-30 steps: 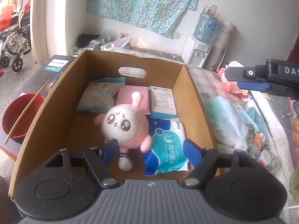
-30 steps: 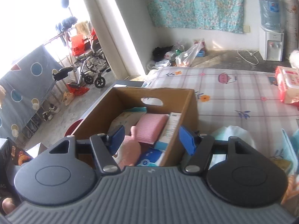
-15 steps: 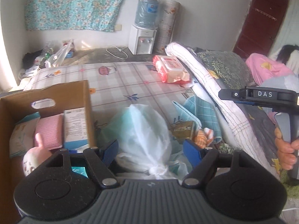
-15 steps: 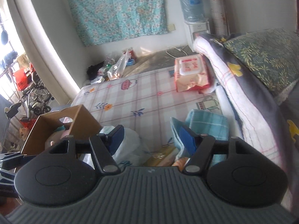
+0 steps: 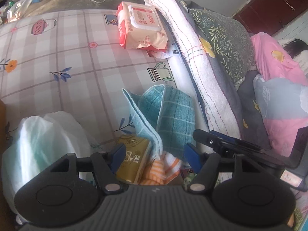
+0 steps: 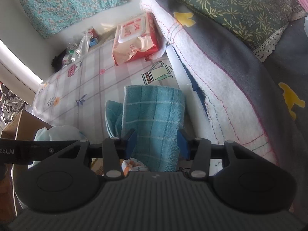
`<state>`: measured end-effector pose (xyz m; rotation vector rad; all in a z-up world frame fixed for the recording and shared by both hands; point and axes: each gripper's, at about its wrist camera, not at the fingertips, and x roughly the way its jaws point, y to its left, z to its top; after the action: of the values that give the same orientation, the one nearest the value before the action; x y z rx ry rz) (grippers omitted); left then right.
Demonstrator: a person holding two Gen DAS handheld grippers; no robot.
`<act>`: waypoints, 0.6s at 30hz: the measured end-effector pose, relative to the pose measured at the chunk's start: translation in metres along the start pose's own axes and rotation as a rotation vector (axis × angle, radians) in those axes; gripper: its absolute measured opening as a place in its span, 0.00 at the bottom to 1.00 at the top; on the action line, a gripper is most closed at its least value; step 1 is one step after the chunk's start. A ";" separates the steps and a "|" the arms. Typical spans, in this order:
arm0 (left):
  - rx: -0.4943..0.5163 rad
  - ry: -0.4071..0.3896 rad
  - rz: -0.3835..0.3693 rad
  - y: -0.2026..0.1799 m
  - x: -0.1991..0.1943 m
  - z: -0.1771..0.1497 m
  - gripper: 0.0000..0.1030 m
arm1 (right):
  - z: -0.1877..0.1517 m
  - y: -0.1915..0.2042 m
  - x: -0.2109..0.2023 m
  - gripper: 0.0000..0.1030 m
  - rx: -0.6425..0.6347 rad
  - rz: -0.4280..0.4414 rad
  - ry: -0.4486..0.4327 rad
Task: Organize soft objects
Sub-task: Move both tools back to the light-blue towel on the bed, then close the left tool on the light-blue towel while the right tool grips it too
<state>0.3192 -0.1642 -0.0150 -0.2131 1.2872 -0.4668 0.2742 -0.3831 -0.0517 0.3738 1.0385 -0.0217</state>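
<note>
Left tool (image 5: 154,155): jaws have just been narrowing, still spread; gold pack (image 5: 132,159) and orange-striped cloth (image 5: 163,168) between them, pads not pressing.
Right tool (image 6: 156,142): jaws have just been narrowing; teal checked towel (image 6: 154,113) between them, contact unclear.
Towel: on the bed (image 5: 67,53), crumpled.
Wet-wipes pack (image 5: 142,28): 12 o'clock of towel, well apart.
White bag (image 5: 44,144): 9 o'clock.

Both black hand-held tongs with blue pads tilt steeply downward, side by side. The left tongs (image 5: 155,155) have just been narrowing, jaws apart, pads pressing on nothing. The right tongs (image 6: 156,143) have just been closing too, blue pads (image 6: 131,141) parted, their grip unclear; their dark arm crosses the left view.
</note>
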 end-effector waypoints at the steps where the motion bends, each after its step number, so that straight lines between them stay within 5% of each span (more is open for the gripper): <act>1: -0.015 0.016 -0.007 0.000 0.009 0.005 0.66 | 0.002 -0.001 0.007 0.44 0.002 -0.013 0.015; 10: -0.101 0.104 -0.074 0.012 0.066 0.034 0.72 | 0.006 -0.006 0.053 0.45 0.032 -0.035 0.115; 18: -0.147 0.118 -0.164 0.022 0.075 0.049 0.73 | 0.006 0.025 0.046 0.46 -0.107 0.077 0.041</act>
<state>0.3865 -0.1839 -0.0758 -0.4218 1.4276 -0.5313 0.3075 -0.3546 -0.0802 0.3172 1.0600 0.1102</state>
